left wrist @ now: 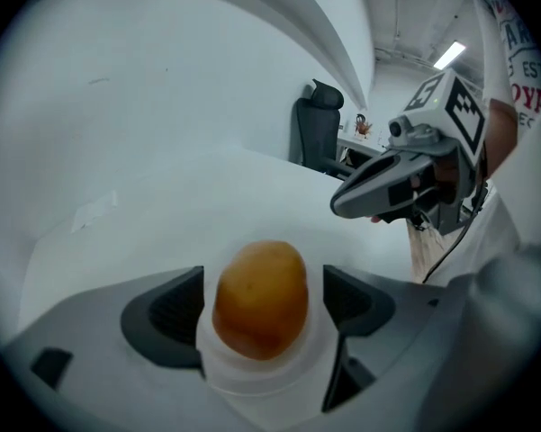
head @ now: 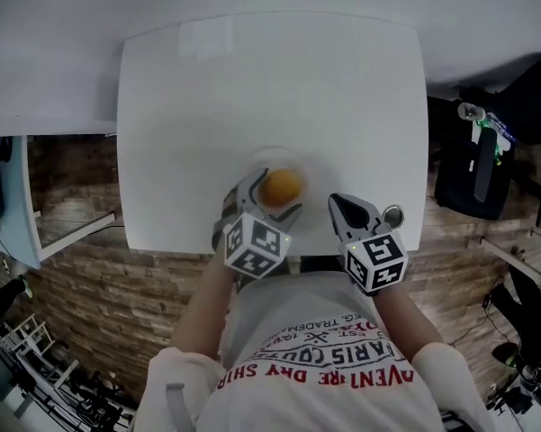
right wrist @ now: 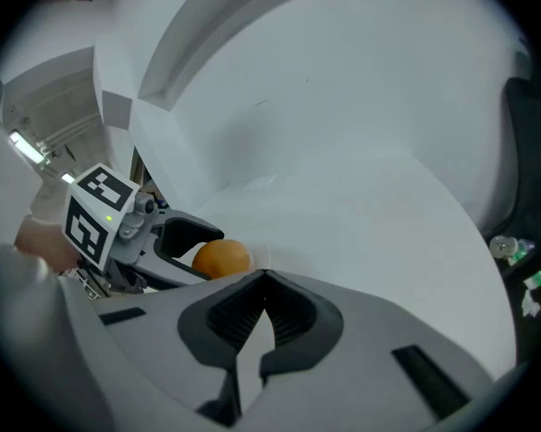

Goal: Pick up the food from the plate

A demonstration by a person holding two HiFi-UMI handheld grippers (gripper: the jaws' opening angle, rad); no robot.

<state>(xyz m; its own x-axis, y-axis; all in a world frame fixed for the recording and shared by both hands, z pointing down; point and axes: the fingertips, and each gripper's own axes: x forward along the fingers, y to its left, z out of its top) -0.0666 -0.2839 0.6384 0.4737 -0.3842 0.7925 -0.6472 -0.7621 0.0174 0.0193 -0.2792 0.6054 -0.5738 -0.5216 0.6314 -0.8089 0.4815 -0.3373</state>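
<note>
A round orange-brown piece of food (head: 281, 187) (left wrist: 261, 297) sits on a small white plate (head: 272, 154) (left wrist: 252, 387) near the front edge of the white table (head: 252, 88). My left gripper (head: 272, 200) (left wrist: 261, 302) is open, one jaw on each side of the food, with a gap showing between each pad and the food. My right gripper (head: 336, 202) (right wrist: 263, 275) is shut and empty, just right of the plate and above the table. The right gripper view shows the food (right wrist: 221, 259) between the left gripper's fingers (right wrist: 184, 234).
The table's front edge runs right by the person's body. A black chair (head: 477, 169) holding a bottle (head: 484, 129) stands off the table's right side. The floor (head: 81, 277) has a brick pattern. An office chair (left wrist: 315, 133) stands beyond the far side.
</note>
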